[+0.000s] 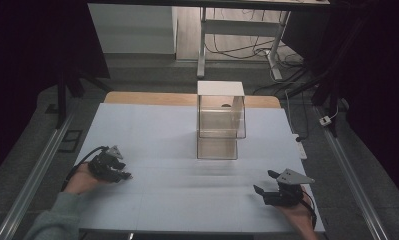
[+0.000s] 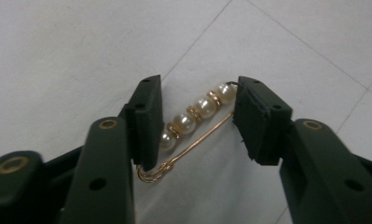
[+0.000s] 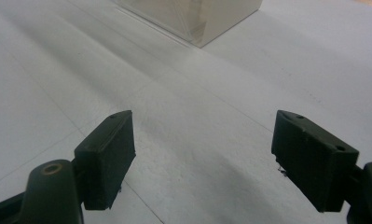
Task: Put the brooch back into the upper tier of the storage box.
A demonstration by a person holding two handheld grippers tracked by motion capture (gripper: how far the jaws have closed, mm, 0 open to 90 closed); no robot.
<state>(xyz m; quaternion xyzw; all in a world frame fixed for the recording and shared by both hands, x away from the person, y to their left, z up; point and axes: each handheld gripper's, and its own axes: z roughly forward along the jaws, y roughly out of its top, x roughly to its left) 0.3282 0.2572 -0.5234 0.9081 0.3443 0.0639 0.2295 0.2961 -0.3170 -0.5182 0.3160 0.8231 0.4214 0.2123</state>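
A gold safety pin strung with several pearls (image 2: 195, 112) lies slanted on the white table (image 1: 152, 130). My left gripper (image 2: 197, 116) straddles it with one pad against each end: the right pad meets the top pearl, and the left pad covers the lowest pearl, with the pin's coiled end poking out beneath. In the high view this left gripper (image 1: 123, 175) rests low at the table's left front. My right gripper (image 1: 263, 181) sits at the right front, open, and between its jaws (image 3: 202, 158) there is only bare table.
A clear plastic box with a white lid (image 1: 220, 120) stands at the middle back of the table, and its base (image 3: 193, 18) appears far ahead of the right gripper. Desk legs and cables lie on the floor beyond the table.
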